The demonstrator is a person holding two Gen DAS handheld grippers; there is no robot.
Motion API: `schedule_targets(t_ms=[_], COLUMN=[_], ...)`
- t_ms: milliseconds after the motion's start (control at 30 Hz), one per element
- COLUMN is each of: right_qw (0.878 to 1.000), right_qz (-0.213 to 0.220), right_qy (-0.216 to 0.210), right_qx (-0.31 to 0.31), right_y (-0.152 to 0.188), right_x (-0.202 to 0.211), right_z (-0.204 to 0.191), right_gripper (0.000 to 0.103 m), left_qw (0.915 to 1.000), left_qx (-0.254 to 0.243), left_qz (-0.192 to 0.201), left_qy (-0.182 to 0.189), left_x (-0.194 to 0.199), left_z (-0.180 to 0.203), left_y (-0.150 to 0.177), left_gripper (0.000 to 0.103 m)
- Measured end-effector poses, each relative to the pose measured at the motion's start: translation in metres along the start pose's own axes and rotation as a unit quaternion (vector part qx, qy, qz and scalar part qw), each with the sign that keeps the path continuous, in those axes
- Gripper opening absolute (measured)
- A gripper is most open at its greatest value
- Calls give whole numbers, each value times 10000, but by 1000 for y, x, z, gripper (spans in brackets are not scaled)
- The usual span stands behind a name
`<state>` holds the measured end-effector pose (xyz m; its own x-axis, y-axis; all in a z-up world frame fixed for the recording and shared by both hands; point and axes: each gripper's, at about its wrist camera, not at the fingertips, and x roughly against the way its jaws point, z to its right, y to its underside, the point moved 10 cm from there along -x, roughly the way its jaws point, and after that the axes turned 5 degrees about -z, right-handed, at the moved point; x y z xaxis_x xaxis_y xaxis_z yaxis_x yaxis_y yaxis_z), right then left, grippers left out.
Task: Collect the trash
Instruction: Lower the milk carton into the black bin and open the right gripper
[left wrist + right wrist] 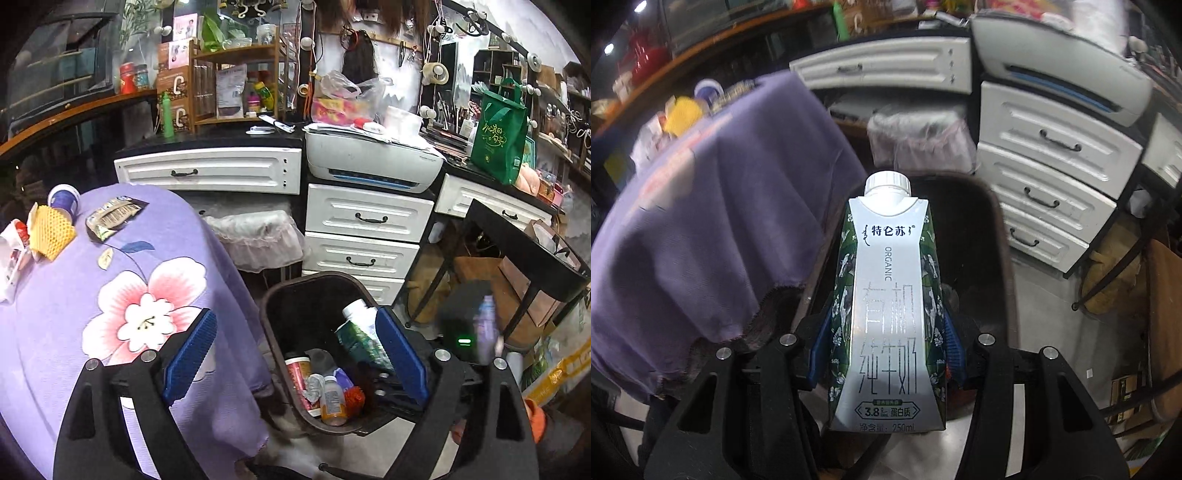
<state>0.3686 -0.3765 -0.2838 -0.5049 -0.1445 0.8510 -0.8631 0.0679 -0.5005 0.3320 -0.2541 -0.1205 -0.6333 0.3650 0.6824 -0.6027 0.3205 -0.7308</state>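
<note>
Left gripper [295, 354] stood with its blue pads spread wide and nothing between them, hanging above the gap between the table edge and the dark bin [275, 295]. Right gripper [886, 354] pinched a milk carton [888, 302] by its two sides, white cap pointing away from the camera, over the bin's [993, 221] mouth. Only the left wrist view showed into the bin: a red-labelled bottle [300, 373], a small orange bottle [332, 400], crumpled grey paper [314, 384], a scrap of red mesh [355, 397] and a green and white carton [360, 332] leaning against the right-hand wall; whether that was the same carton the right gripper held could not be told. In the right wrist view the held carton hid the bin's contents. The left view was also sharper on the table: purple floral cloth [110, 302], and at its far left corner a yellow foam net [50, 230], a white and blue cup [64, 201] on its side, a flattened wrapper [110, 218] and a red and white packet [13, 251]. The right view gave these only as blurs on the cloth [701, 206]. Both views showed white drawers [364, 236] behind the bin and a printer [373, 162] on top of them; a lined waste basket [258, 236] stood between table and drawers.
</note>
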Motion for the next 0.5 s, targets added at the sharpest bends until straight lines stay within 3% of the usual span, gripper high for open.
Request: schedule_targets(t_ms=[267,433,500], right_qw=[9974,9956,9947], right_qz=[-596,-758,-794], right_qy=[400,560,655], right_qx=[-63,2,68], right_y=[3,5,5], right_x=[-57,-73,-78], right_z=[13,16,17], right_gripper=[51,52,58], left_qw=[9999,9999,9999], left_qx=[91,72,66], left_qz=[0,29,36], left_qy=[56,75,81], left_x=[6,7,8], left_z=[-7,-7,-7], left_y=[6,6,7], left_gripper=[87,87,87])
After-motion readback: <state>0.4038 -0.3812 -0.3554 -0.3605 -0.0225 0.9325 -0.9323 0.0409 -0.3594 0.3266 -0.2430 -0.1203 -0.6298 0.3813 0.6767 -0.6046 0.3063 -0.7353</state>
